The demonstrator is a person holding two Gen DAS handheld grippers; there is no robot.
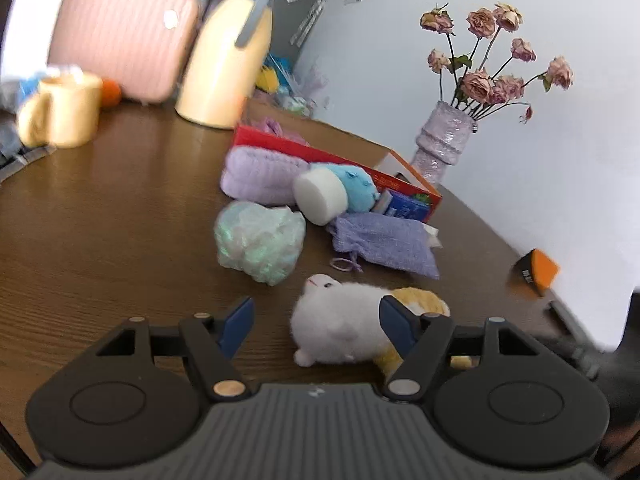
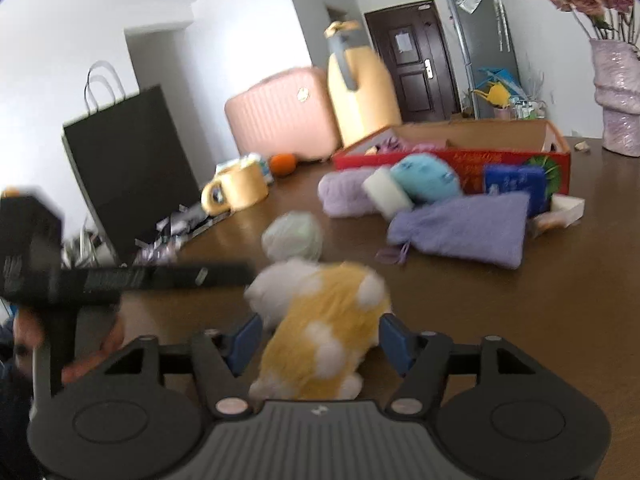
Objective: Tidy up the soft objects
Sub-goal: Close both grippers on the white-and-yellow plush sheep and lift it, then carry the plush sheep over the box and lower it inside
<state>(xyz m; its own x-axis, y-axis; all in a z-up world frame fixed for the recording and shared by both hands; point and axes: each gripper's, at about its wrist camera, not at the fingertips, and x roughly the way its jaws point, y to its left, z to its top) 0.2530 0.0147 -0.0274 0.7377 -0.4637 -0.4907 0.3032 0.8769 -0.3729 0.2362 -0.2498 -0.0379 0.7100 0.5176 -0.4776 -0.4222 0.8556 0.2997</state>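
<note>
Early on: a few soft bits in red box ahead, most still out. Plush toy lies btwn right gripper jaws, apart, no grip; left gripper jaws apart too, toy beside right pad

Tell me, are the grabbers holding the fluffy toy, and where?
Nothing is held. The plush lies on the table between the right gripper's open jaws; the pads don't press it. The left gripper is open too, beside it.

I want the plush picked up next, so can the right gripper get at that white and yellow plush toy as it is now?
Probably yes: the right gripper is open, and the plush toy lies between its pads on the table, nothing blocking it.
</note>
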